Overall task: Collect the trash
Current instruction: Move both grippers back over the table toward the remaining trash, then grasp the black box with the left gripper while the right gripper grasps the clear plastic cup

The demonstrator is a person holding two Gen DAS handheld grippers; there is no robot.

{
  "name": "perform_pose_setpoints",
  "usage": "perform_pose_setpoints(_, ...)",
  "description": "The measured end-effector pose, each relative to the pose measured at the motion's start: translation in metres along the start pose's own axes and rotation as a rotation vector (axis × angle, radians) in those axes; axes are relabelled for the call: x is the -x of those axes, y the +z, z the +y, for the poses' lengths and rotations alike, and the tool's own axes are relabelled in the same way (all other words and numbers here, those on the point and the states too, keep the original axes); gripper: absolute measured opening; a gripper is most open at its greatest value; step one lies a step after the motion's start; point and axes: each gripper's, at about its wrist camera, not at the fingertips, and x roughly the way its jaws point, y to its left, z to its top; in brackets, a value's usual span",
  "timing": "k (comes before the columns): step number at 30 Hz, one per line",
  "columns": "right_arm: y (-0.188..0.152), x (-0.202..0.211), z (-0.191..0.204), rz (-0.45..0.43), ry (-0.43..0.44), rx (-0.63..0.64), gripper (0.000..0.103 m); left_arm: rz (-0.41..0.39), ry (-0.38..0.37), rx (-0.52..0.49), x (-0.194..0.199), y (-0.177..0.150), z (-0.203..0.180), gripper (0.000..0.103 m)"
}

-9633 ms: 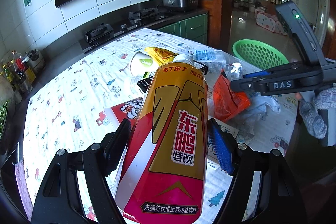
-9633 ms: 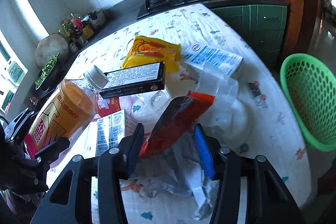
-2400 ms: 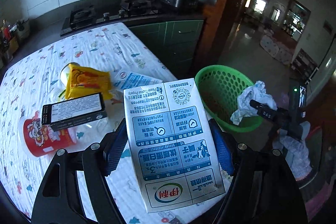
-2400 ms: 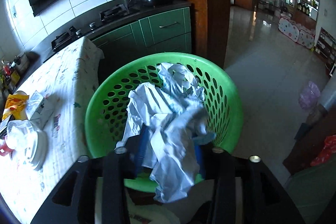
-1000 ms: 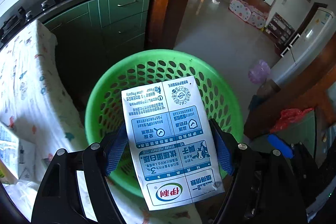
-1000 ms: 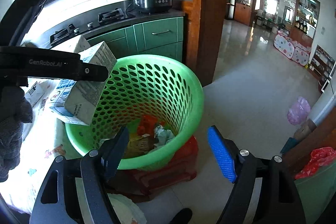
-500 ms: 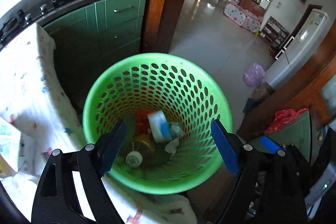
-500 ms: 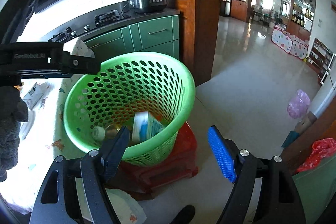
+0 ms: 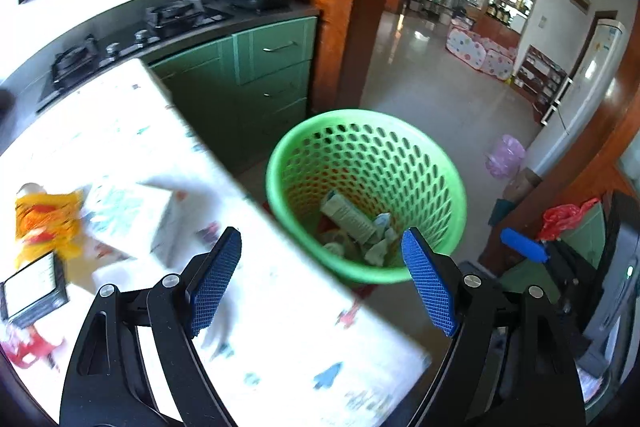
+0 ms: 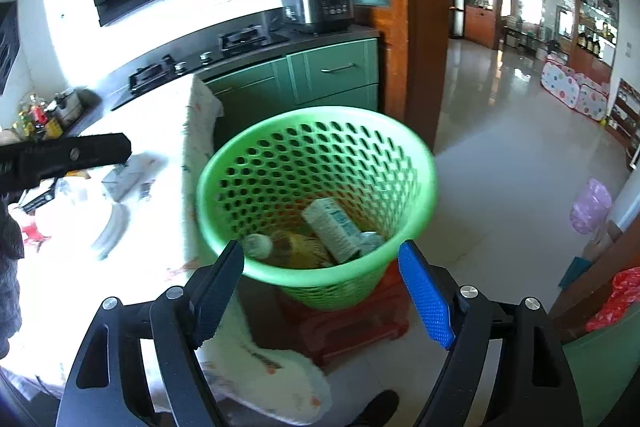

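Hovering empty, left gripper jaws spread, right gripper jaws opening on nothing; yellow packet at left of frame on table: probably light, crinkly; pinch its edge

Both views are wide fisheyes, each looking forward and steeply downward along its own two fingers, which fill the lower frame. The left wrist view looks across the cloth-covered bench at lower left — the green basket sits right of centre, seen from above. The right wrist view stands nearer the green basket, centred, looking into it. Both share the basket, the green cabinets and the rice cooker at the top.
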Motion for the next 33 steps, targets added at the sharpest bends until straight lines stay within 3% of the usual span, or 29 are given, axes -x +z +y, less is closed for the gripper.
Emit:
perform_pose_setpoints(17,0.001,0.004,0.116,0.012,0.169,0.132,0.078,-0.058,0.175,0.140,0.078,-0.068,0.125,0.081)
perform_pose_setpoints(26,0.004,-0.012,0.175,0.036,0.249,0.196,0.078,-0.058,0.233,0.212,0.102,-0.099,0.179,0.081)
perform_pose_setpoints(33,0.014,-0.037,0.208,0.072,0.311,0.205,0.078,-0.063,0.249,0.225,0.111,-0.105,0.205,0.082)
